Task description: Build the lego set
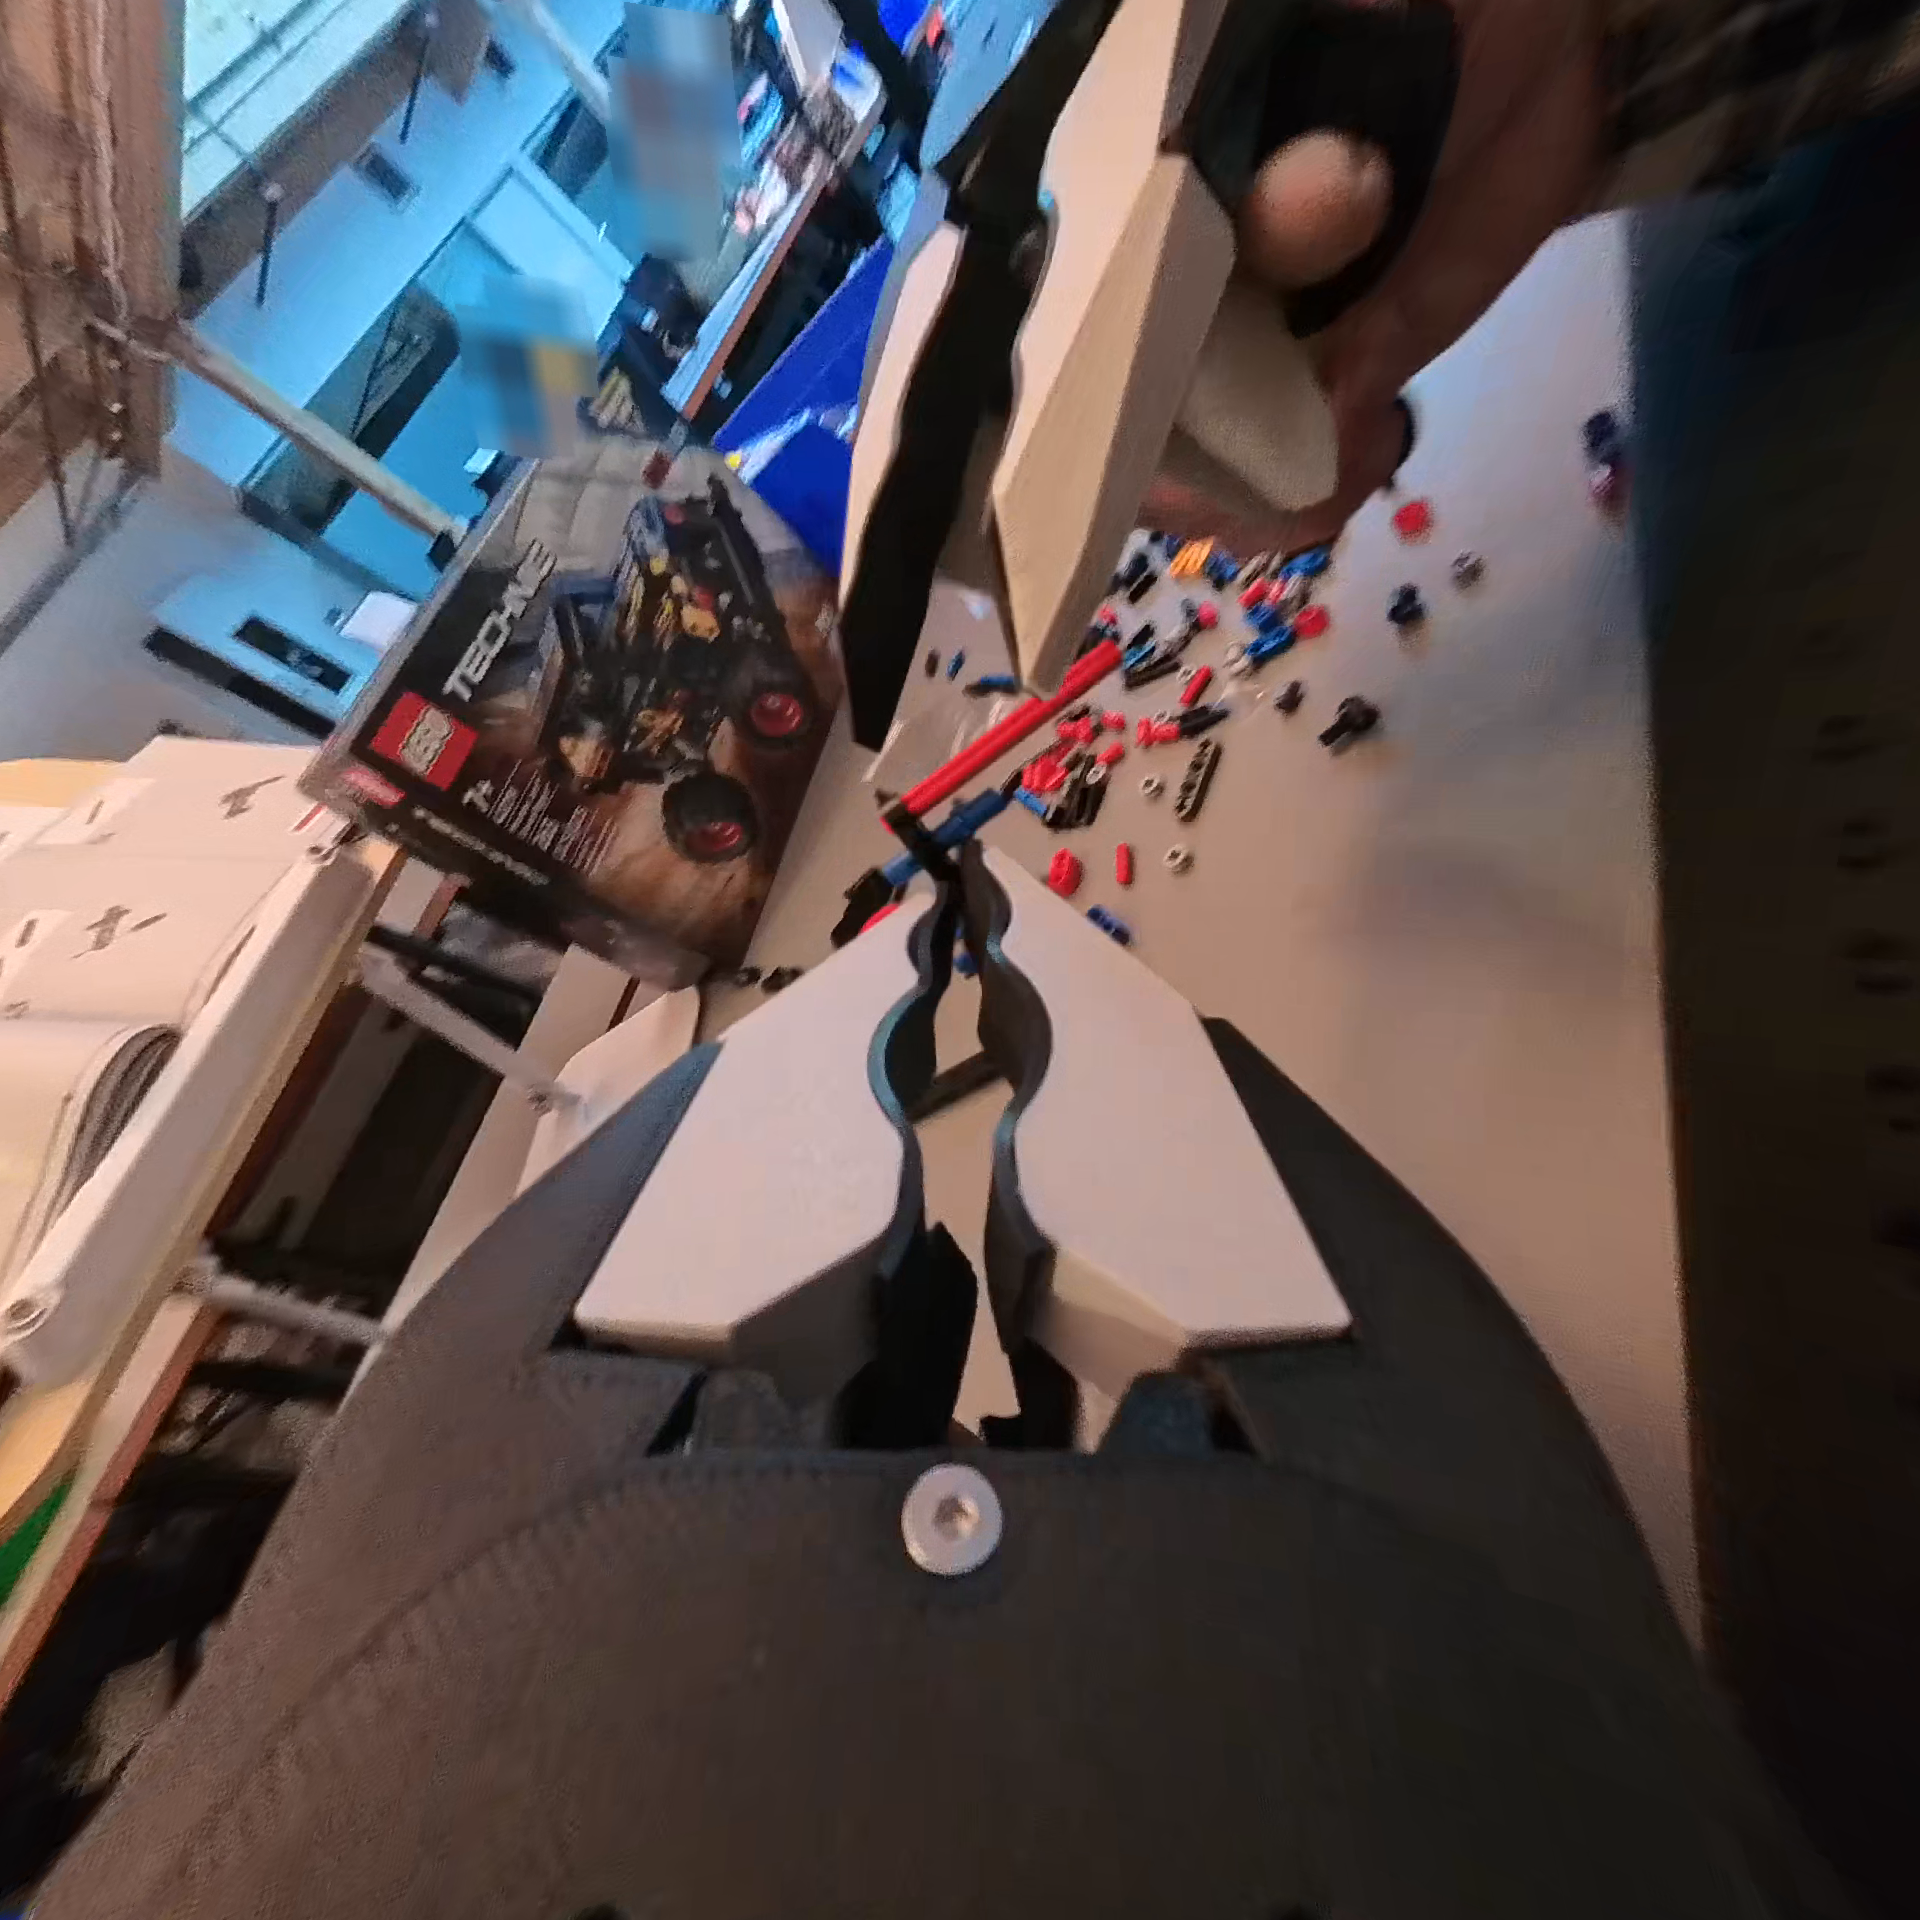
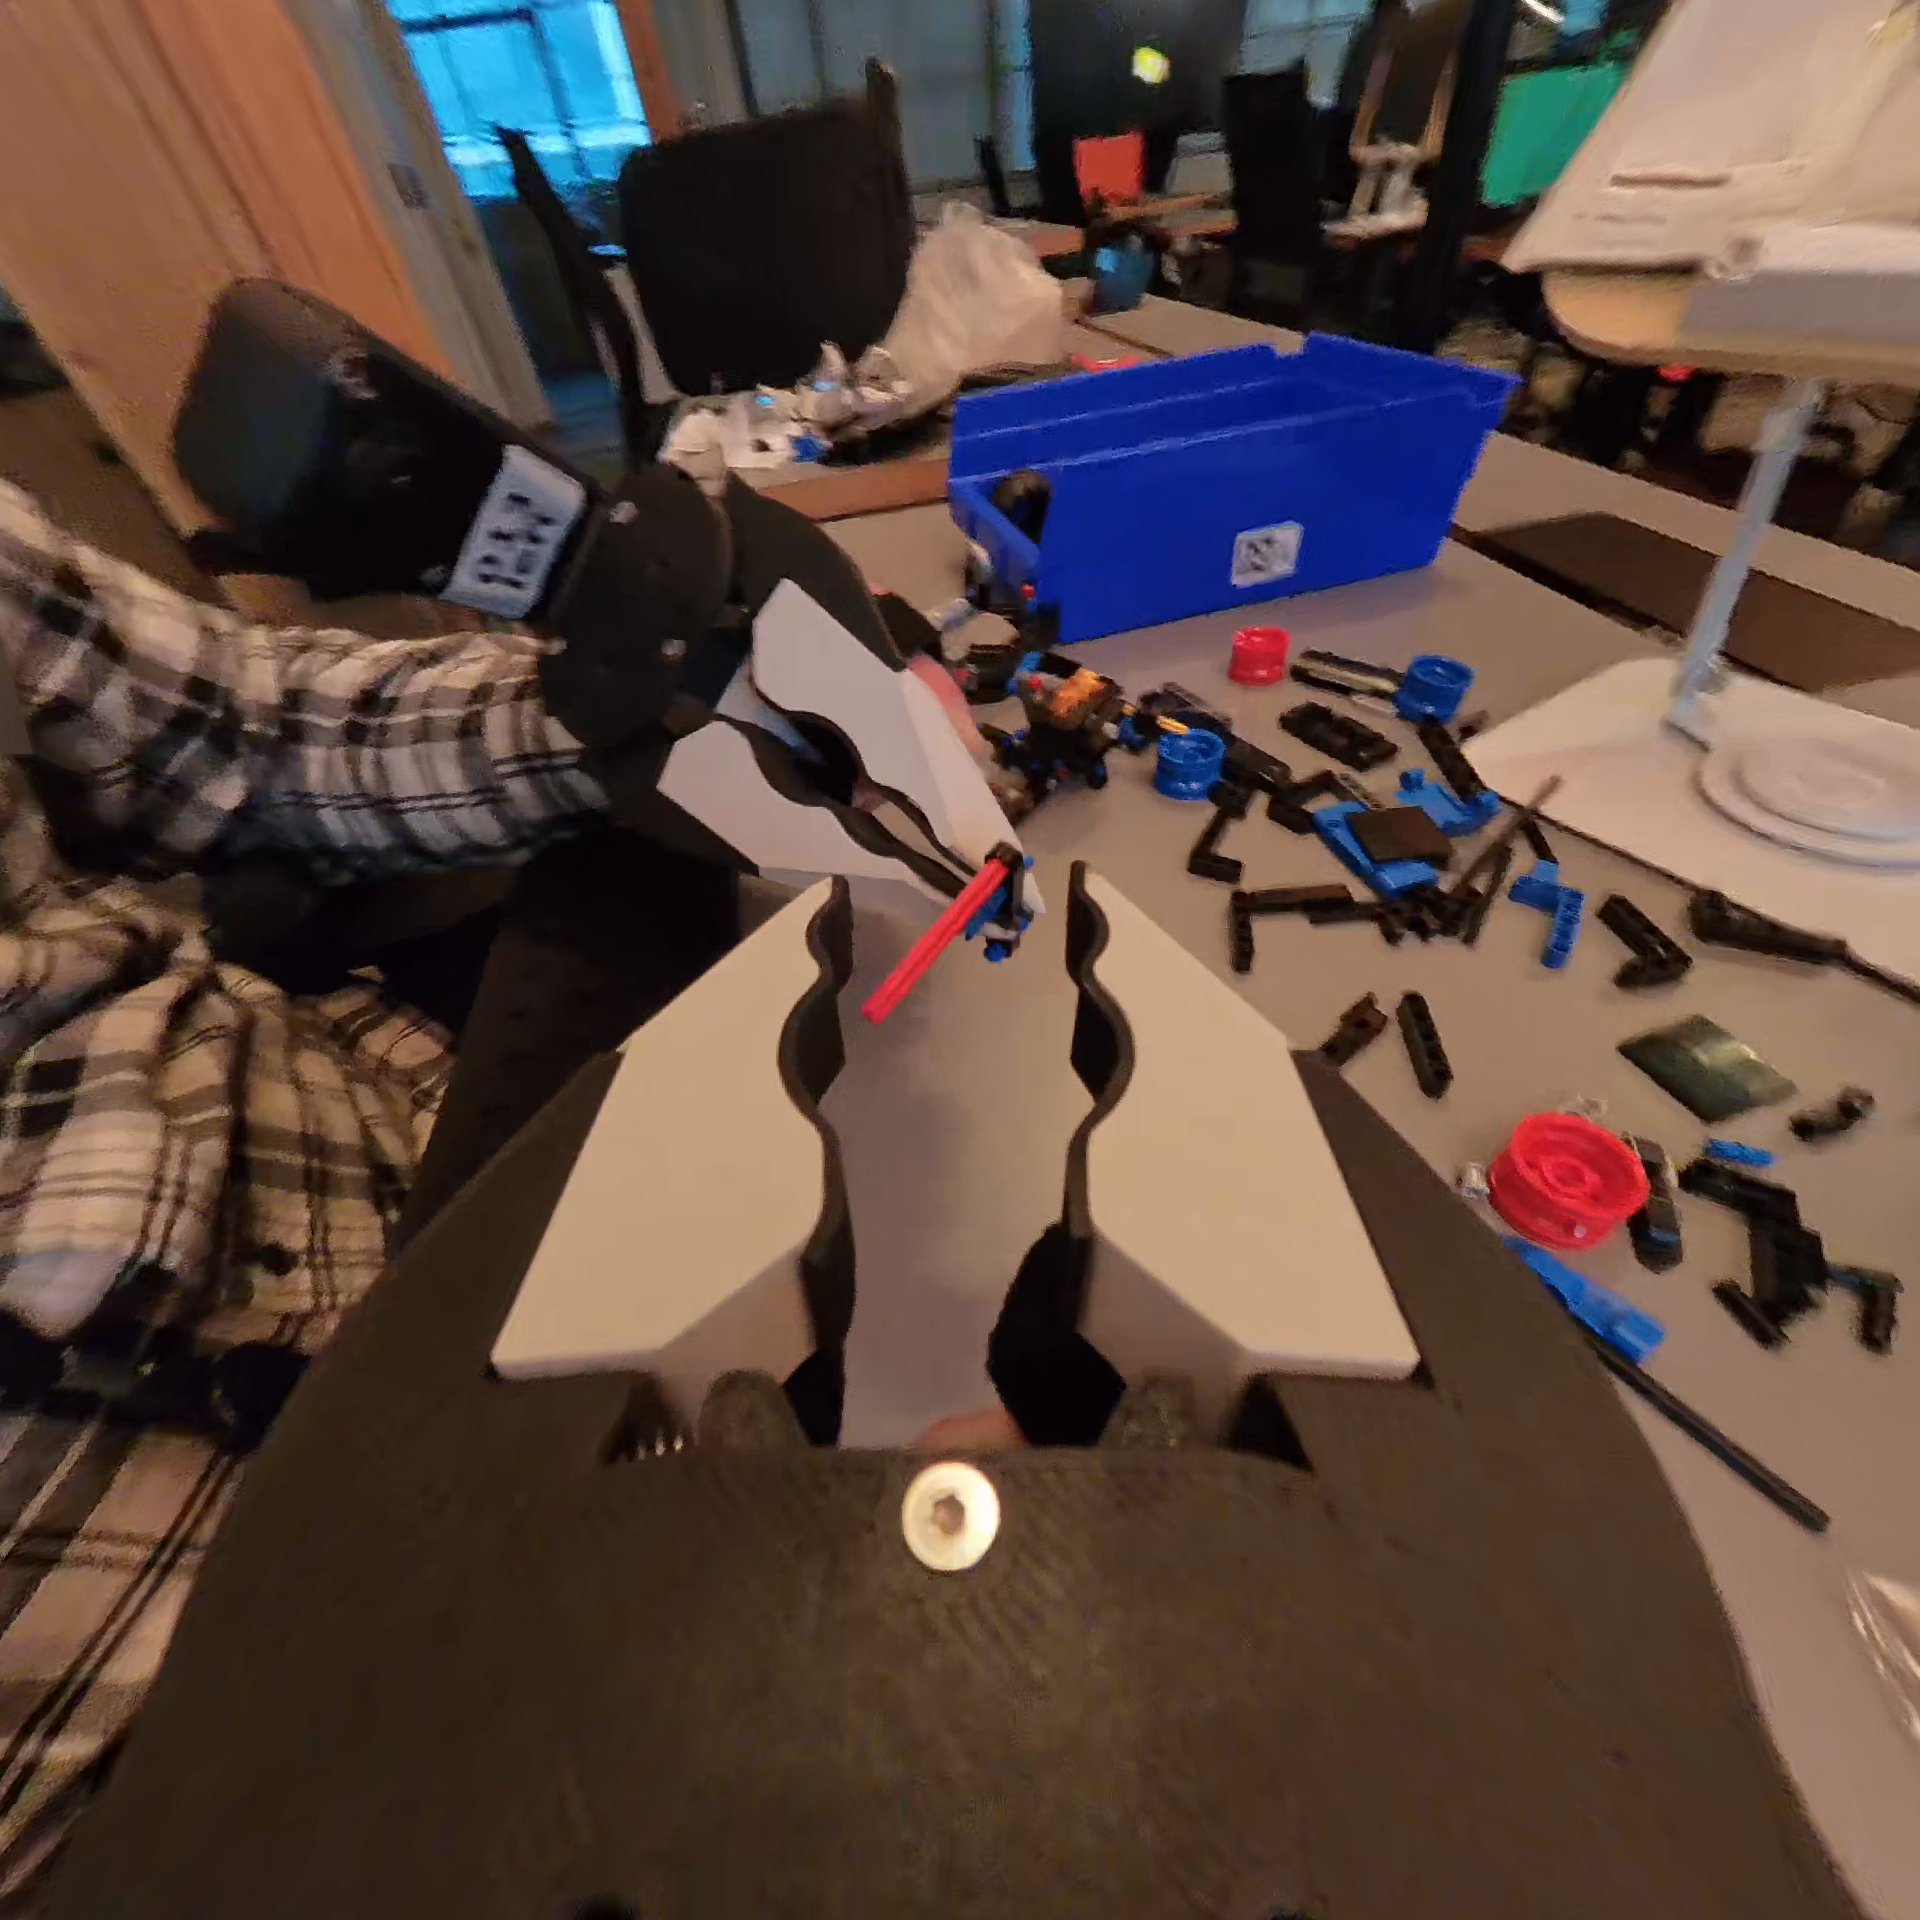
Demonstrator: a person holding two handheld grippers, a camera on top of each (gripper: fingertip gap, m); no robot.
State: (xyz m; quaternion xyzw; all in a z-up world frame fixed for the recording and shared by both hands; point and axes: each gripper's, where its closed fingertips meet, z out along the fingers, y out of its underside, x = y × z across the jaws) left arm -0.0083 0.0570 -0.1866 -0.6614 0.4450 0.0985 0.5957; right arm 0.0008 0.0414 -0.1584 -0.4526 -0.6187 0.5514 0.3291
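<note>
Cool blue daylight is coming in from windows (image 2: 520,94) far beyond the right claw (image 2: 951,894), while the room around it is staying dim and warm-toned. The grey table (image 2: 1351,623) ahead of that claw is catching soft, even light with faint shadows under the loose pieces (image 2: 1351,904). Motion blur is smearing the left wrist view, especially the box (image 1: 592,748) to the left of the left claw (image 1: 961,883) and the scattered parts (image 1: 1174,675) beyond it. Wide-angle distortion is bending both pictures at the edges, and the backgrounds are falling out of focus.
</note>
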